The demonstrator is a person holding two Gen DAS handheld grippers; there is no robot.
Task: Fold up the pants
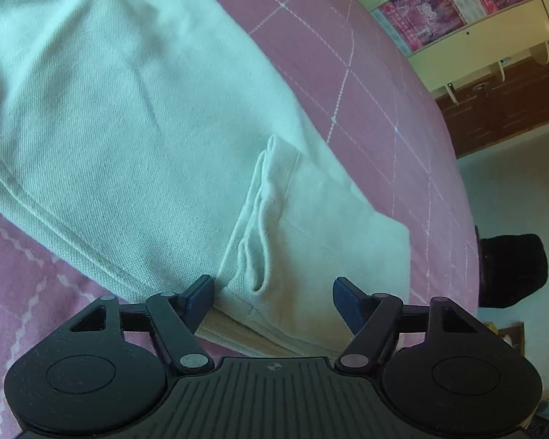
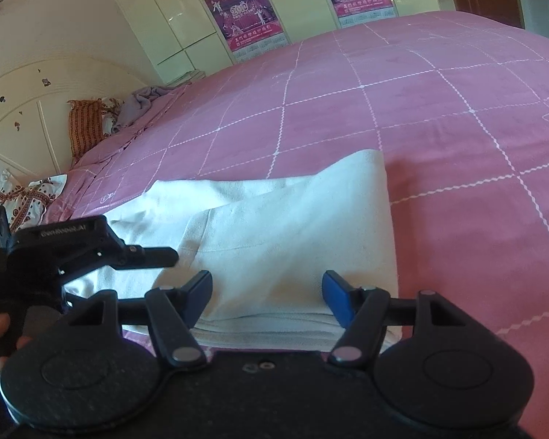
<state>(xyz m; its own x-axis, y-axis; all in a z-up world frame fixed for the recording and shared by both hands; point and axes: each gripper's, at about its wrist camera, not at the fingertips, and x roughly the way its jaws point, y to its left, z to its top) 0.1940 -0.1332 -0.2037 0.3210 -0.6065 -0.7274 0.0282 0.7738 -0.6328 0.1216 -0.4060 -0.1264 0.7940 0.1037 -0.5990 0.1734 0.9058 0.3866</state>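
Partly hidden behind both spread tools, pants (image 2: 274, 226) lie folded.

Daylight is falling soft and even; fisheye is bending the edges; corners are vignetting dark; focus is holding beyond the fingers.

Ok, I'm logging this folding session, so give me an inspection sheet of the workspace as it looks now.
Surface: pink bedspread with white grid stitching, covering a bed.
Job's things: pale cream fabric pants, lying folded in layers on the bedspread; stacked edges face both tools.
Clutter: orange patterned pillow and crumpled lilac cloth at the headboard end.
Grippers: left tool open, fingers either side of a bunched fold; right tool open, over the folded edge.
Cables: nothing seen.
Surroundings: cream wardrobe doors with magenta calendar posters; dark brown wooden furniture.
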